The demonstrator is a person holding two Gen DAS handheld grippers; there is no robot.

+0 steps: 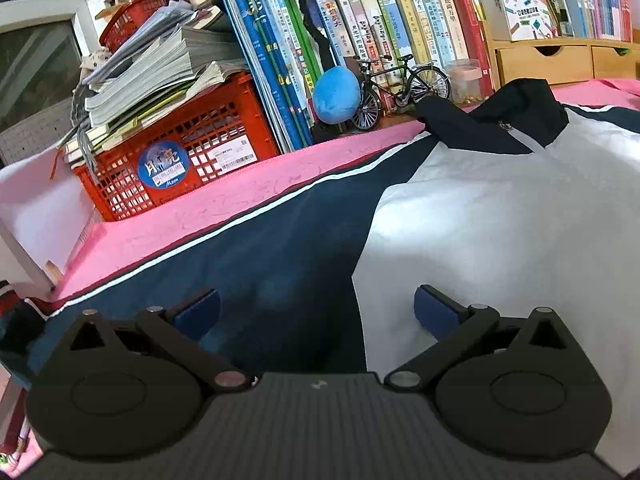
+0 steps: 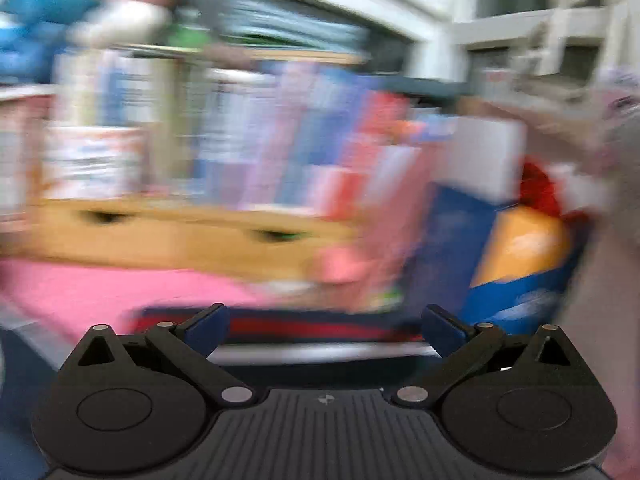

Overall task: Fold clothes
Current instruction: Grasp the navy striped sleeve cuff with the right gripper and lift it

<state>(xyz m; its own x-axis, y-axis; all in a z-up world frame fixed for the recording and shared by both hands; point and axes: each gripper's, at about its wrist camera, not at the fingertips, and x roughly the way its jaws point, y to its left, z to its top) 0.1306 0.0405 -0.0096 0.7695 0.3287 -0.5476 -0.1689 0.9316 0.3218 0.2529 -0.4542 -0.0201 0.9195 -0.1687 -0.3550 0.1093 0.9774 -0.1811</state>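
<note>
A navy and white jacket (image 1: 440,216) with a thin white stripe lies spread on the pink cloth (image 1: 224,204). Its dark collar (image 1: 496,116) points toward the books. My left gripper (image 1: 318,312) hovers open just above the seam between the navy sleeve and the white body, nothing between its blue pads. The right wrist view is heavily blurred by motion. My right gripper (image 2: 325,330) is open and empty, with a navy, red and white edge of the jacket (image 2: 304,330) just ahead of its fingers.
A red crate (image 1: 172,160) stacked with papers stands at the back left. Upright books (image 1: 360,40), a blue plush (image 1: 336,96), a model bicycle (image 1: 400,92) and wooden drawers (image 1: 560,60) line the back. Blurred drawers (image 2: 180,236) and books (image 2: 280,140) face the right gripper.
</note>
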